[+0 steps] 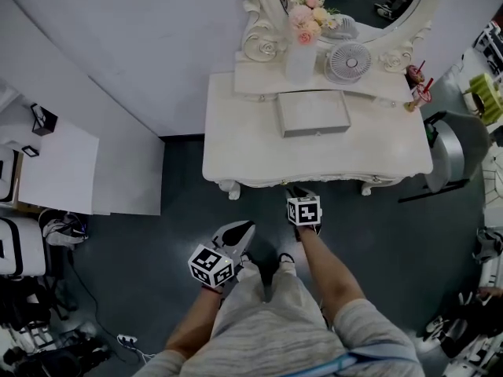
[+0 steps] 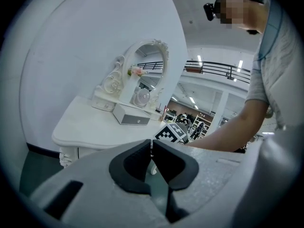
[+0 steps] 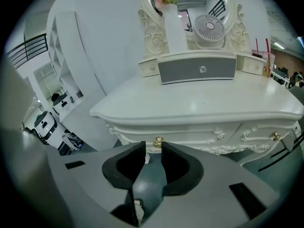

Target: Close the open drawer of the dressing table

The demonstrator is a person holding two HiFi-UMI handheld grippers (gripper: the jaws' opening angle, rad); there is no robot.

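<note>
The person stands square to the dressing table, close enough for one arm to reach its front. The right gripper is stretched forward to the front edge, just under the lip of the tabletop. The drawers are there, so this looks like the working hand.

In the right gripper view, the right gripper points straight at the drawer front. Its jaws are a narrow gap apart and clamp nothing. The small gold knob sits right at the mouth of that gap. Whether a jaw tip touches the knob cannot be told. Lining the jaws up on the knob suits a straight push, so the drawer would slide in without skewing.

The drawer lies in the front face below the tabletop, left of a second knob. From the head view nothing juts out past the tabletop edge. The drawer therefore seems nearly or fully home, though how far it stands out cannot be judged for certain.

The left gripper hangs low and back by the person's legs, well apart from the table. Its view shows the left gripper with jaws pressed together on nothing, probably parked out of the way because a one-handed push is enough.

On the tabletop a grey box and a small fan sit well back from the edge, clear of the work.
</note>
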